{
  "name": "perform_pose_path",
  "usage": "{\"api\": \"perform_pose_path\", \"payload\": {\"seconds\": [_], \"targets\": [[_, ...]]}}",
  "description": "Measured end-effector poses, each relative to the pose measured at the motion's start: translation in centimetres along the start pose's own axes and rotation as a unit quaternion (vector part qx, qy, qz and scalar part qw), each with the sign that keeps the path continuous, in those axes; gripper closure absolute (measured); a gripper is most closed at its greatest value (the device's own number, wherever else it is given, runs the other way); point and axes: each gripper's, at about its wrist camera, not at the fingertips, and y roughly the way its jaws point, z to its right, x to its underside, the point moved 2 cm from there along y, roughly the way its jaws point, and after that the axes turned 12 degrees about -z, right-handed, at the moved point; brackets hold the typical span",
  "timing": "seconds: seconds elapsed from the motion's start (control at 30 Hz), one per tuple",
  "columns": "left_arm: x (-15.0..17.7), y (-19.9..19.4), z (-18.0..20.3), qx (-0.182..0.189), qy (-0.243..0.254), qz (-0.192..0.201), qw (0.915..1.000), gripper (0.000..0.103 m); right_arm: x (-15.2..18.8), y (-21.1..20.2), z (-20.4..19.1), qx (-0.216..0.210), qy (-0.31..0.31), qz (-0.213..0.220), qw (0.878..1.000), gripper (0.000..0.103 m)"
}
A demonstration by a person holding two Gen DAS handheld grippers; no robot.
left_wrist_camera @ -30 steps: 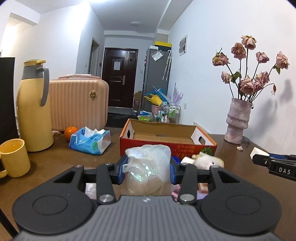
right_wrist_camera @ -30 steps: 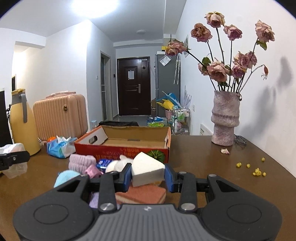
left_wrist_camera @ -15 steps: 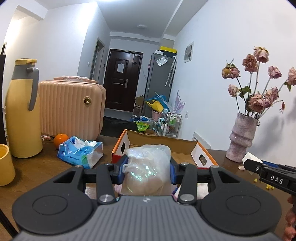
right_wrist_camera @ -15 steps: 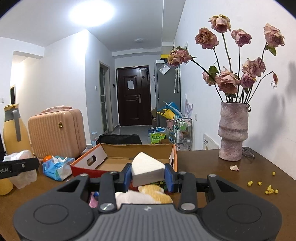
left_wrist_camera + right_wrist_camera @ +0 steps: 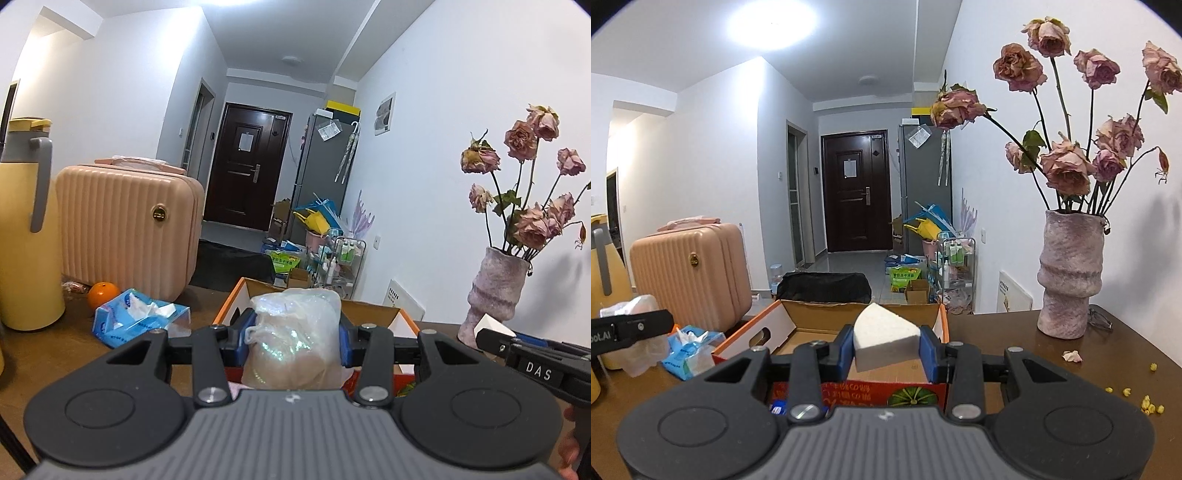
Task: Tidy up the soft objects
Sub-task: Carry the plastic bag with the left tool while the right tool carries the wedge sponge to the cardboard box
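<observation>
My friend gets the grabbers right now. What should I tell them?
Left gripper: shut on the plastic bag, held up in front of the cardboard box.
Right gripper: shut on the white foam wedge, held over the box's near edge.
Box: open on the table; the part of its floor in view is bare.
Done: both soft things picked up.
Left: probably drop both into the box, then fetch any other soft things. The tissue pack lies left of the box.
</observation>
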Motion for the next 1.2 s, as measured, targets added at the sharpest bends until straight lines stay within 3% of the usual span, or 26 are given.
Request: {"api": "perform_pose_path", "payload": {"seconds": [1.2], "targets": [[-4.6, 12.0, -0.4, -0.036, -0.011, -0.006, 0.9993, 0.059, -4.6, 11.8, 0.3, 0.001, 0.003, -0.037, 0.999, 0.067]]}}
